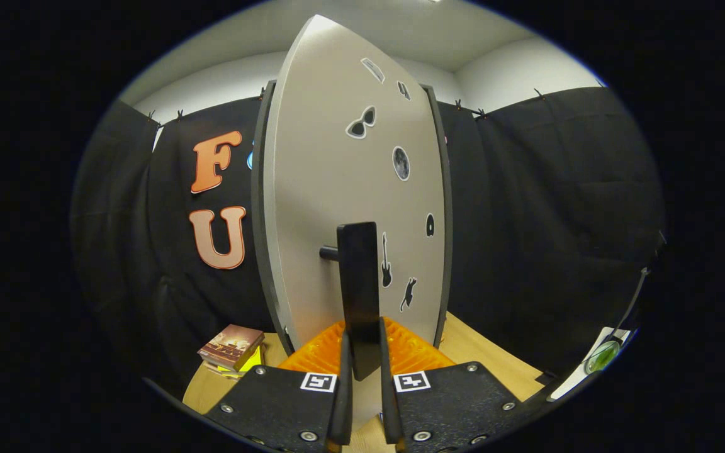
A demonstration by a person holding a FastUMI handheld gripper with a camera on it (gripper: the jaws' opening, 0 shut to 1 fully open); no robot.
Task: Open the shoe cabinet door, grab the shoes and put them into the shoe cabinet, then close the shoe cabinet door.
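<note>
1. Since the shoe cabinet door [337, 189] stands ajar and fills most of the space ahead of the tongs [362, 371], it dominates the moment: a pale upright panel with small dark stickers, its dark frame showing along both sides.
2. Beneath it the wooden surface [482, 352] carries the cabinet, with an orange ribbed mat or tray [413, 352] lying at the door's foot, just beyond the fingers.
3. Off to one side of the door, a small stack of books [231, 349] lies on the surface, well apart from the tongs.
4. The door handle [359, 283], a dark upright bar on a short post, hangs between the two fingers; its lower end dips into the gap between them.
5. The tongs are clenched on that handle, both fingers pressing its lower end from either side, as far as the view allows me to judge.
6. Risk, as I judge it: the grip sits low on the bar, so a pull not following the door's arc could let the handle slide out upward or twist free.
7. A hard or sideways tug could also rock the cabinet on the surface or sweep the door's edge over the orange mat.
8. No shoes can be made out from here, so the swing direction needed next cannot be told.
</note>
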